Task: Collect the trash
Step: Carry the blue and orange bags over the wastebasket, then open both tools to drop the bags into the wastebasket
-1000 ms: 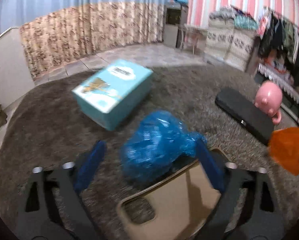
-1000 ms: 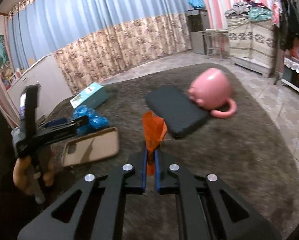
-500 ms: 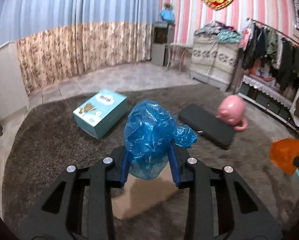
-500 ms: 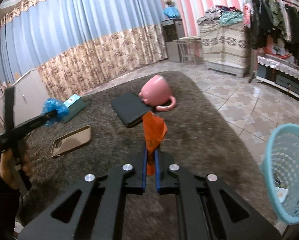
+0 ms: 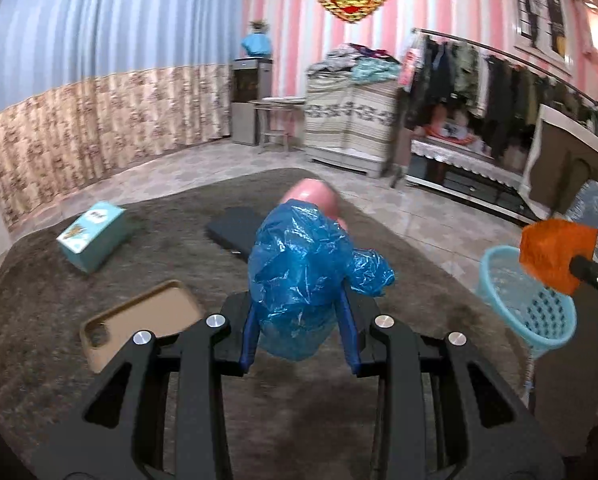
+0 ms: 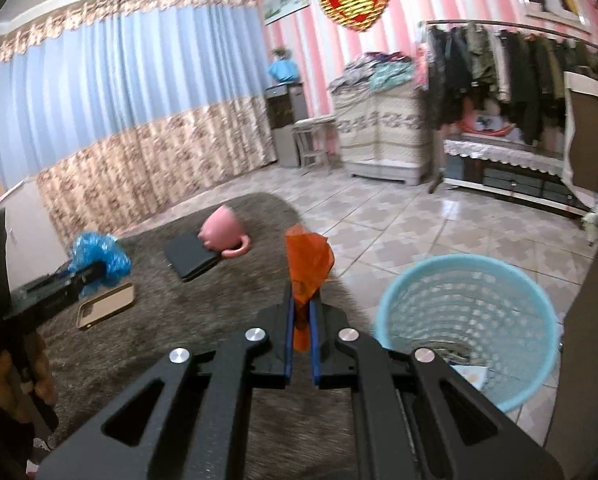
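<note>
Both bits of trash are picked up but not yet in the basket (image 6: 469,320). The left gripper (image 5: 299,312) squeezes a blue bag (image 5: 303,276), far left of the basket. The right gripper (image 6: 301,320) pinches an orange wrapper (image 6: 307,260), just left of the basket's rim. Dropping both in is what is left. On the rug (image 6: 187,320), left of the basket, lie a pink mug (image 6: 221,232), a black case (image 6: 191,256), a phone case (image 6: 107,306) and a box (image 5: 93,236). Nothing blocks the basket.
</note>
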Motion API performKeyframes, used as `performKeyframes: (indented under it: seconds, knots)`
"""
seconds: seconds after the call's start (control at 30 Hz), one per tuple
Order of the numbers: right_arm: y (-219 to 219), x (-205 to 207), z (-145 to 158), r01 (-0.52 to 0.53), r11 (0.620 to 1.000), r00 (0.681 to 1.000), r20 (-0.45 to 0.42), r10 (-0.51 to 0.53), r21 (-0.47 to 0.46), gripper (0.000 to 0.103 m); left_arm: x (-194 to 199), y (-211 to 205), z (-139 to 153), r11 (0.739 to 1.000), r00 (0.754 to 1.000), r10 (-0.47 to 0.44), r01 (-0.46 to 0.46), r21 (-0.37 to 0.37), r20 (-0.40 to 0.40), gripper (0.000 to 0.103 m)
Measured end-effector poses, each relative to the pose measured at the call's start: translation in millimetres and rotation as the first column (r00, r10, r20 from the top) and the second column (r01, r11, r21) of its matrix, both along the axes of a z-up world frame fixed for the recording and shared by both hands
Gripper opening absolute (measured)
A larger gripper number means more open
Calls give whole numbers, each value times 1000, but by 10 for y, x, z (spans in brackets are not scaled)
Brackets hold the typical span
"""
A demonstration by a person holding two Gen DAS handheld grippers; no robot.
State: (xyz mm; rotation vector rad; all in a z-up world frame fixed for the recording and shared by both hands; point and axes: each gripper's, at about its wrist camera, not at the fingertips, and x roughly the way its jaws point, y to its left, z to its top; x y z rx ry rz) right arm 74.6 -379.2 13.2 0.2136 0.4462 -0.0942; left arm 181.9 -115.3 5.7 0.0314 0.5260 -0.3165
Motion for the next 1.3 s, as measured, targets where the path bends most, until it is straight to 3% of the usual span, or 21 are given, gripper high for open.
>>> performKeyframes:
  seconds: [0.3,0.6,1.23,1.3]
  knots:
    - [-410,-243,-40,96,995,995,20,-96,15,7,-183,-598,-53,994,995,-103,103,27,5,32]
    - [-753,-295,-120,169,986,986,10,-169,-9,7,-54,-1183,-123,979,980,-200,200,46,-9,32]
    - [-1554,-186,-541,281,957,959,-57,-278,66,7,117,-2862,-593,894,899,-434,438,97,-64,34]
    - [-1595,-174,-590,290,955,956,-67,-286,68,7,120,-2970,-640,885,891,-448,453,103,-70,39]
